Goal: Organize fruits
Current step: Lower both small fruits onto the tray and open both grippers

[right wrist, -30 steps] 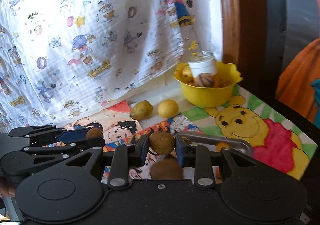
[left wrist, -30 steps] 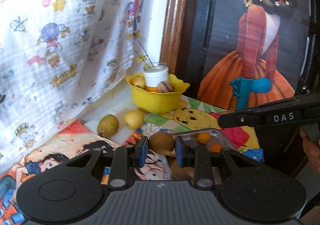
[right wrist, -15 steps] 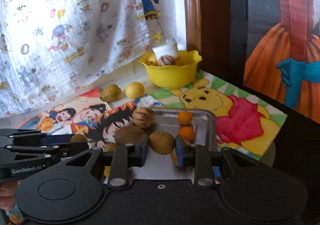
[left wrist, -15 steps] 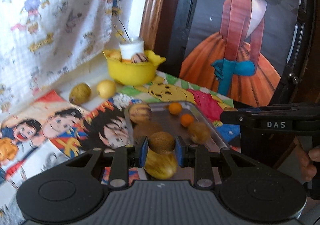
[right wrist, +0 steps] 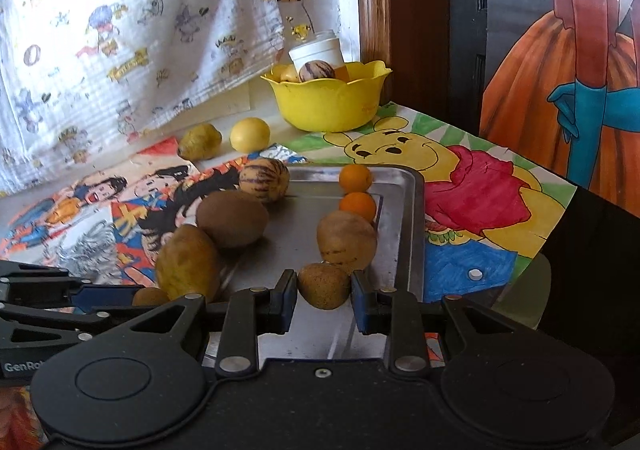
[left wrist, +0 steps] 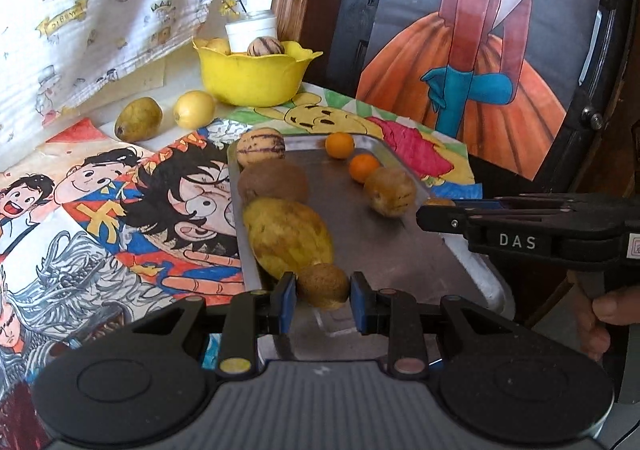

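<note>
A metal tray (left wrist: 400, 250) lies on cartoon posters (left wrist: 120, 210). My left gripper (left wrist: 323, 292) is clenched on a small brown fruit (left wrist: 323, 286) above the tray's near end; my right gripper (right wrist: 324, 292) grips another small brown fruit (right wrist: 324, 285) beside it. Both look light, firm and round — likely to roll, best pinched across the middle. Along the tray's sides sit a yellow mango (left wrist: 288, 236), a striped melon (left wrist: 261, 147) and two small oranges (left wrist: 339, 145) — the middle looks free.

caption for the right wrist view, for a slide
Right claw shut on a small brown fruit above the metal tray of fruits.
</note>
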`<state>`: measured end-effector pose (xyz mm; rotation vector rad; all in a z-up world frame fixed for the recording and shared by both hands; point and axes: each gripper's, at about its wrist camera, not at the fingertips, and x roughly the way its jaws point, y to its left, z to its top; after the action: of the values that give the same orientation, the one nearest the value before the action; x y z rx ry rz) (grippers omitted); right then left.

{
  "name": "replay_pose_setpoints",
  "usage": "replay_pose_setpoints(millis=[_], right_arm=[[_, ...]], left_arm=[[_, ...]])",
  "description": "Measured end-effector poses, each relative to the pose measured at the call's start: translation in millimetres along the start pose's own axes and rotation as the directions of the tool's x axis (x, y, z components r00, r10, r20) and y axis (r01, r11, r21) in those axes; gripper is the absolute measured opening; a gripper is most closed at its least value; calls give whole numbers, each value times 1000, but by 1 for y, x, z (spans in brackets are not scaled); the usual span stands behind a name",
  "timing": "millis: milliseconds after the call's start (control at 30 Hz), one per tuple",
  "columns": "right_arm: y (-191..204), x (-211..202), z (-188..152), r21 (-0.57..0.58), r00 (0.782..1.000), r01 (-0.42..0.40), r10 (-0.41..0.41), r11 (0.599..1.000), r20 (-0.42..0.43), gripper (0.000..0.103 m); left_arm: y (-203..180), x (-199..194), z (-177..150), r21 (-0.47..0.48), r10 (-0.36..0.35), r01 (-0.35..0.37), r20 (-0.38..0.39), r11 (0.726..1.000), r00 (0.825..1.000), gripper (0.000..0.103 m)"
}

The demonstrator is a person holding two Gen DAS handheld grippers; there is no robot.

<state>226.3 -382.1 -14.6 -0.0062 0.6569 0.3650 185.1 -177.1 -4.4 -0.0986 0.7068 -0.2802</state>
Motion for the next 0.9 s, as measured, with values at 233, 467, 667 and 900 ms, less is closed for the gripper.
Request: replay_pose_setpoints(millis=[233, 467, 667, 900], right_arm=[[-3, 13, -9, 15, 1000, 10, -10, 1000, 15, 31], [-6, 24, -15, 39, 1000, 10, -11, 999, 13, 31], [-6, 26, -18, 45, 1000, 10, -11, 999, 20, 31], [-8, 29, -21, 41, 1000, 3, -3, 999, 21, 31]], left_arm=[[-5, 6, -7, 26, 15, -15, -14, 1000, 1000, 31], [-3, 12, -9, 23, 33, -32, -21, 999, 999, 31], [-3, 15, -10, 24, 37, -36, -24, 999, 999, 31], [-3, 16, -11, 29, 40, -39, -26, 999, 999, 33]])
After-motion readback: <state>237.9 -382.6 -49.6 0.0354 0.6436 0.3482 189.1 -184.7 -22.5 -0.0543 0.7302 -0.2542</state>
